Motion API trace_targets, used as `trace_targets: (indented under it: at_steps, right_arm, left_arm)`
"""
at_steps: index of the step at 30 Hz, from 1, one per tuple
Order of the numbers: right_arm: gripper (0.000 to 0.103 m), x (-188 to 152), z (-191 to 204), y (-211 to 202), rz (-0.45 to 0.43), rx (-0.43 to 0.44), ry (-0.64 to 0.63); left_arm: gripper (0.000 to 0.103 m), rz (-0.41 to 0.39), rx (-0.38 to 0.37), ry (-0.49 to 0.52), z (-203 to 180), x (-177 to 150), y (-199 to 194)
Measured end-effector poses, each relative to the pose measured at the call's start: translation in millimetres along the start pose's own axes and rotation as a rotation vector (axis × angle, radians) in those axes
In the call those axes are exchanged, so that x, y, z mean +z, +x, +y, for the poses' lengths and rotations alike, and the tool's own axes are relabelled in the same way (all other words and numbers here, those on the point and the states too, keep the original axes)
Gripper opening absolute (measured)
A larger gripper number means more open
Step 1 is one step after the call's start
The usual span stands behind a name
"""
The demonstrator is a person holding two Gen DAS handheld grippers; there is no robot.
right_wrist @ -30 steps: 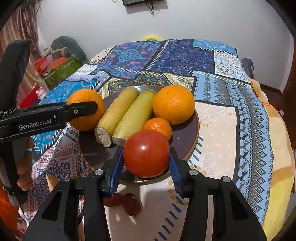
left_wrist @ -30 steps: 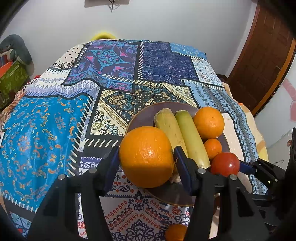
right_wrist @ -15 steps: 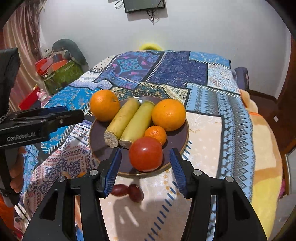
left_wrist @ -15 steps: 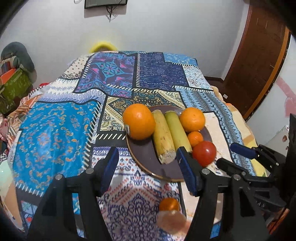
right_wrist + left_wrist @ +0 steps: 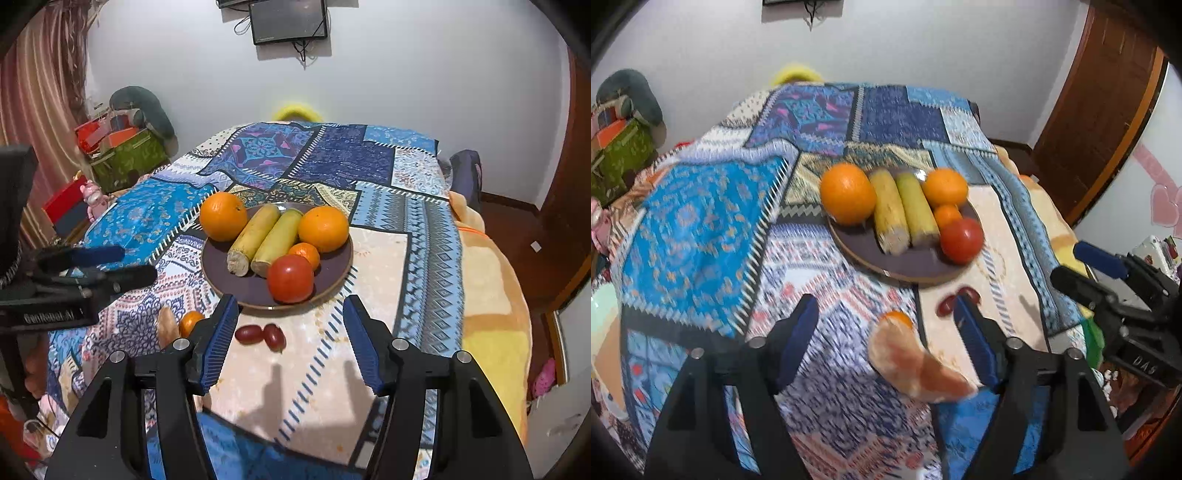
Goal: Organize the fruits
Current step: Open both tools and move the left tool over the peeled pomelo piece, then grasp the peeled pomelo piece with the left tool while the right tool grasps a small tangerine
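Left gripper (image 5: 882,332): matte black plastic frame, two angular arms, each tipped by a blue ribbed pad (image 5: 798,334). Round silver screws on the knuckles behind the pads. Right gripper (image 5: 288,341): same black build, blue grooved pads, silver screw heads. Seen side-on from the right camera, white "GenRobot.AI" lettering on the left unit's black body; "DAS" on the right one's housing.

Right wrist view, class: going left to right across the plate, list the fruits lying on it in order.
Big orange → yellowish corn cob → greener cob → red tomato → second big orange. The small tangerine overlaps the tomato, so it is left out.
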State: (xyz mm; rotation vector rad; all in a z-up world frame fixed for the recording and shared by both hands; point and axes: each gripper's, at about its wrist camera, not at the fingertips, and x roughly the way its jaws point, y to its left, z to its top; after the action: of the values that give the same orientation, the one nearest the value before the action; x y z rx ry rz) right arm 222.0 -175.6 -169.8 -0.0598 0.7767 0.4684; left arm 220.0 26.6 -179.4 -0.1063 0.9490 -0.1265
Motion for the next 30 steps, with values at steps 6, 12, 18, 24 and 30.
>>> trace_targets:
  at_steps: [6, 12, 18, 24, 30]
  right_arm:
    - [0.056, -13, -5, -11, 0.004, 0.000, 0.015]
    - [0.056, -24, -9, -17, 0.012, -0.001, 0.022]
    - [0.056, -33, -16, -12, 0.035, 0.000, 0.041]
    - [0.056, -39, -16, -2, 0.062, 0.029, 0.063]
    - [0.056, -41, -7, 10, 0.093, 0.033, 0.040]
  left_arm:
    - [0.088, 0.083, -0.010, -0.037, -13, -25, 22]
    - [0.088, 0.166, 0.014, -0.103, -13, -40, 54]
    - [0.088, 0.176, -0.006, -0.120, -19, -50, 69]
    - [0.065, 0.144, -0.004, -0.069, -23, -51, 68]
    - [0.048, 0.137, -0.060, -0.080, 0, -47, 53]
